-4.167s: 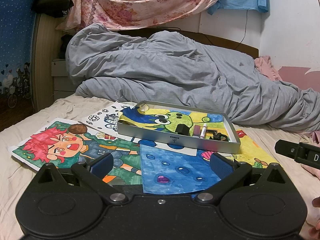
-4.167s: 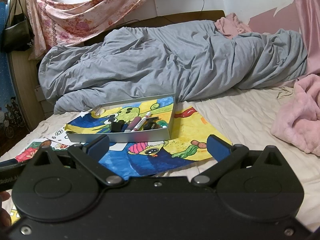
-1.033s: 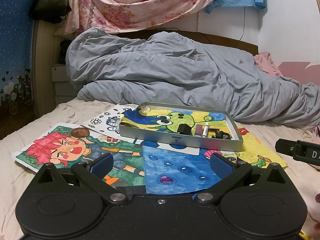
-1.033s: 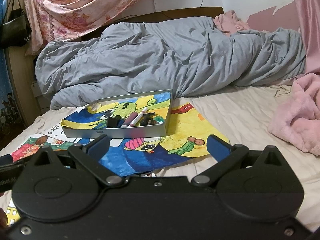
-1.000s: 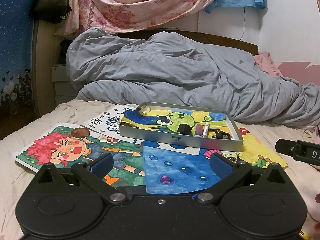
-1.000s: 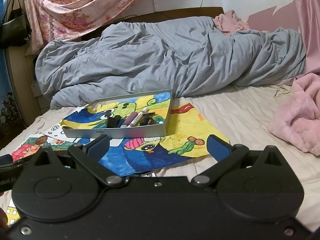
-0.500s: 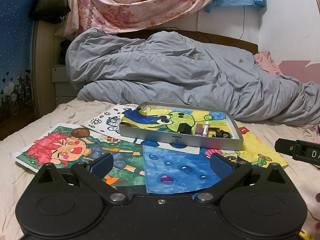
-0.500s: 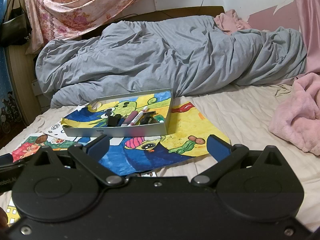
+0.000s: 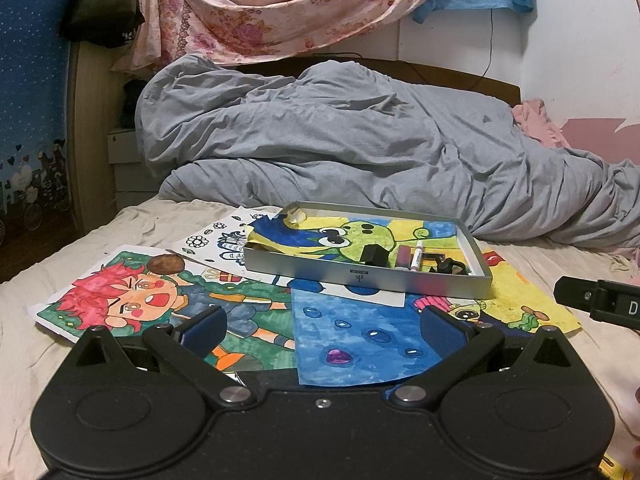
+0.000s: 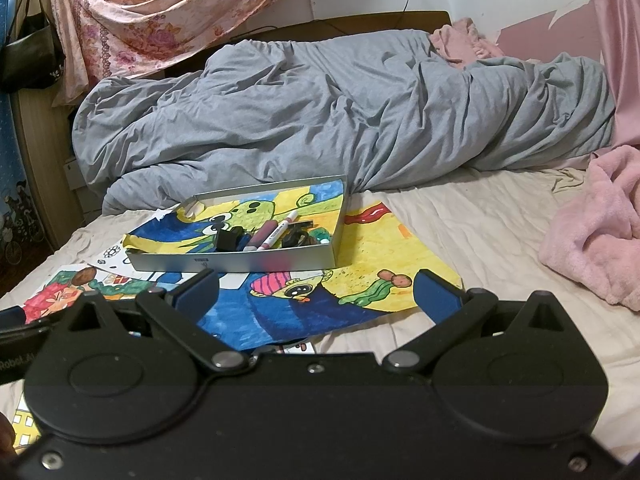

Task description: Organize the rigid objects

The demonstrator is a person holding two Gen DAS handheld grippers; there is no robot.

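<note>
A shallow silver metal tray [image 9: 360,276] [image 10: 240,261] sits on the bed on coloured drawings. Inside it lie a white marker [image 9: 417,255] [image 10: 279,230], a maroon tube [image 9: 403,257] [image 10: 261,234], a small black block [image 9: 373,256] [image 10: 227,240] and dark small parts [image 9: 447,266] [image 10: 298,237]. A brown round object [image 9: 164,264] [image 10: 82,277] rests on the red-haired drawing, left of the tray. My left gripper [image 9: 322,326] is open and empty, short of the tray. My right gripper [image 10: 316,290] is open and empty, also short of it.
Several painted sheets [image 9: 348,332] [image 10: 376,260] cover the beige sheet. A grey duvet [image 9: 360,152] is heaped behind the tray. A pink blanket [image 10: 596,232] lies at the right. The right gripper's body [image 9: 600,300] shows at the right edge of the left wrist view.
Both cameras drifted only slightly; the tray and its contents have kept their place. Both grippers stayed open.
</note>
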